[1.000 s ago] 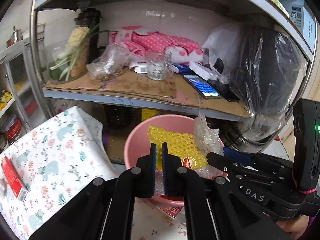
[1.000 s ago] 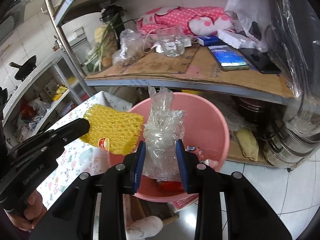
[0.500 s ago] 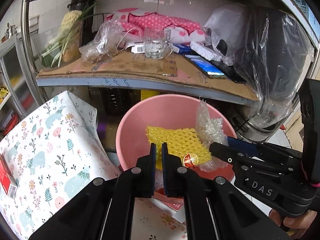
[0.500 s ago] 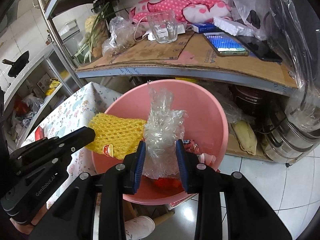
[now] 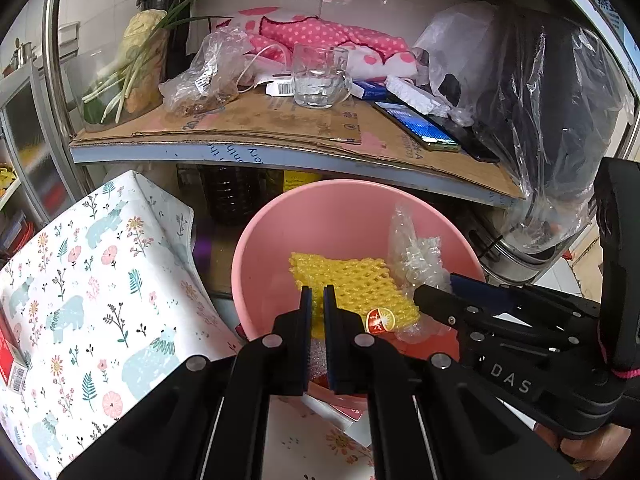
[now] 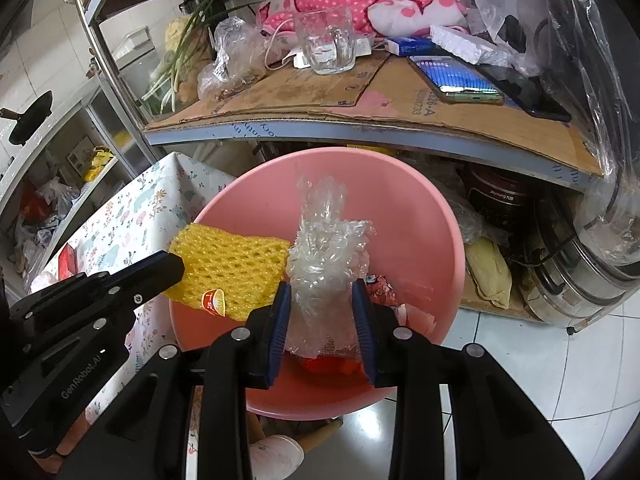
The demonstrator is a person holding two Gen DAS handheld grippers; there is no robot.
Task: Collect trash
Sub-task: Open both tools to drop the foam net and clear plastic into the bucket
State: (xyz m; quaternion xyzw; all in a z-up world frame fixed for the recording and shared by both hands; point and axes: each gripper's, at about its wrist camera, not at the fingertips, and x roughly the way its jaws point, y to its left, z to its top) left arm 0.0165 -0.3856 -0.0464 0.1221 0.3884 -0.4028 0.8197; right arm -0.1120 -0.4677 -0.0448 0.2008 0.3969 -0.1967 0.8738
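step: I'm at the drop, both pieces of trash hang over the pink basin, centre of frame
left tongs: clamped tight on the yellow foam net, lower centre
right tongs: partly closed, pinching the clear bubble wrap, centre
next: I judge both tongs need to open so the pieces fall inside the rim
basin contents: red wrappers at bottom, rest hidden
shelf: upper frame, glass mug, phones, bags, not my targets
surface: floral cloth, lower left
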